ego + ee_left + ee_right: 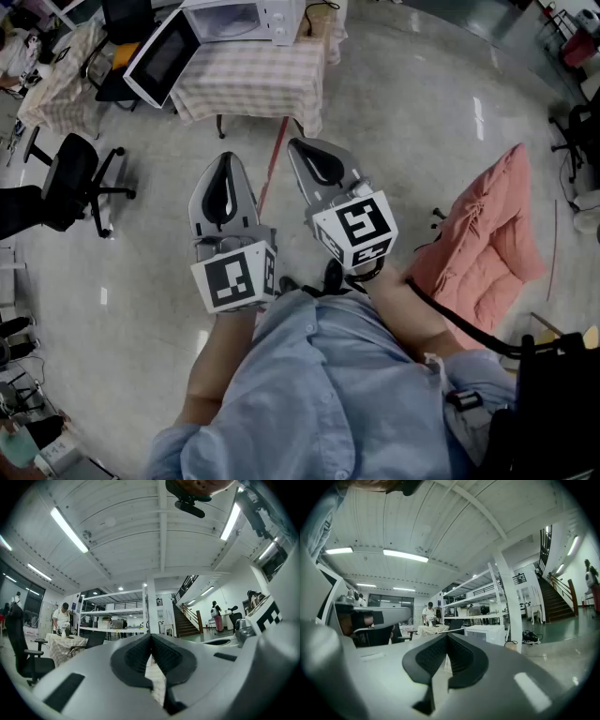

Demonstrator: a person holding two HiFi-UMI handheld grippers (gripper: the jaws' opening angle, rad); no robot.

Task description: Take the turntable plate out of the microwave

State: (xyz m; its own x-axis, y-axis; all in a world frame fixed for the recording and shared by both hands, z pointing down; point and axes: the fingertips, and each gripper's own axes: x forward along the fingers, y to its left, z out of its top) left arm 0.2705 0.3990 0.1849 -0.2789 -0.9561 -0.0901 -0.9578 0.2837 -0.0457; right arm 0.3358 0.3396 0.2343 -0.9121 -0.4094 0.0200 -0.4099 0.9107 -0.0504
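Both my tongs are pinched shut on nothing, left gripper (226,167) beside right gripper (307,152); the microwave (246,21) stands well ahead on its table (253,86), door (161,58) open, turntable plate unseen inside, right gripper marginally nearer

Glossy grey floor (422,112) holds a cloth-covered table (253,80), office chair (70,178).

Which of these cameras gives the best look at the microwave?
The head view: it shows the microwave from above on the checked-cloth table, its door swung open. The right gripper view shows only a small white box beyond the jaws, probably the same microwave. I cannot find it in the left gripper view.
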